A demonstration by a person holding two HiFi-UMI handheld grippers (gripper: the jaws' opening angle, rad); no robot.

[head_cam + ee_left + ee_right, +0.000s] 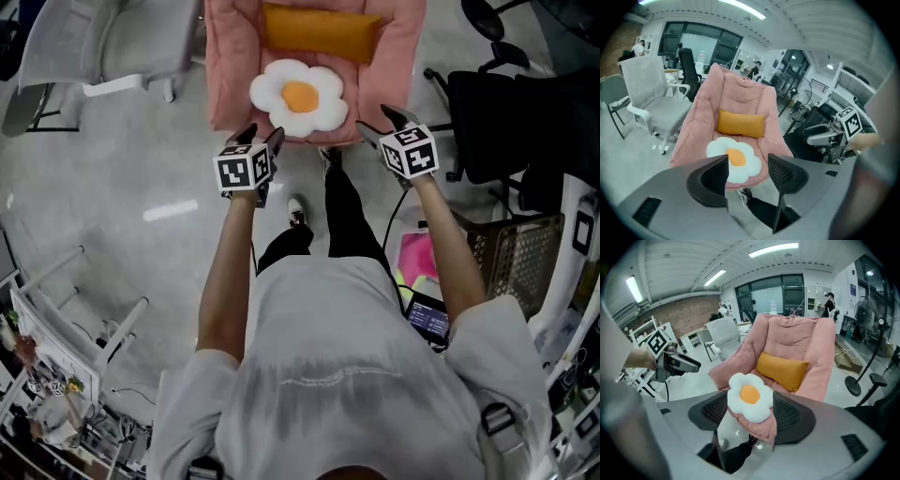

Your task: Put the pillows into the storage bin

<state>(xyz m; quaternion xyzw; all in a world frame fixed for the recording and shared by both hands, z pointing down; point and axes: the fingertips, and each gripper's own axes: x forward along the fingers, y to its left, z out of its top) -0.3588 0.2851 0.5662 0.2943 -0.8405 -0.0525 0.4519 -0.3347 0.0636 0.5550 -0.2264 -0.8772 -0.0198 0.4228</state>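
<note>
My left gripper (262, 137) and right gripper (378, 122) hold their jaws apart, empty. Ahead between them, the white flower-shaped plush pillow (299, 97) with an orange centre lies on the pink padded chair (225, 66), an orange rectangular pillow (319, 31) behind it.

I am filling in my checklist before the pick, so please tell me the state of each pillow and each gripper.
flower pillow: lying flat on the seat of the pink chair, not gripped
orange pillow: leaning against the chair's backrest, not gripped
left gripper: open, empty
right gripper: open, empty
</note>
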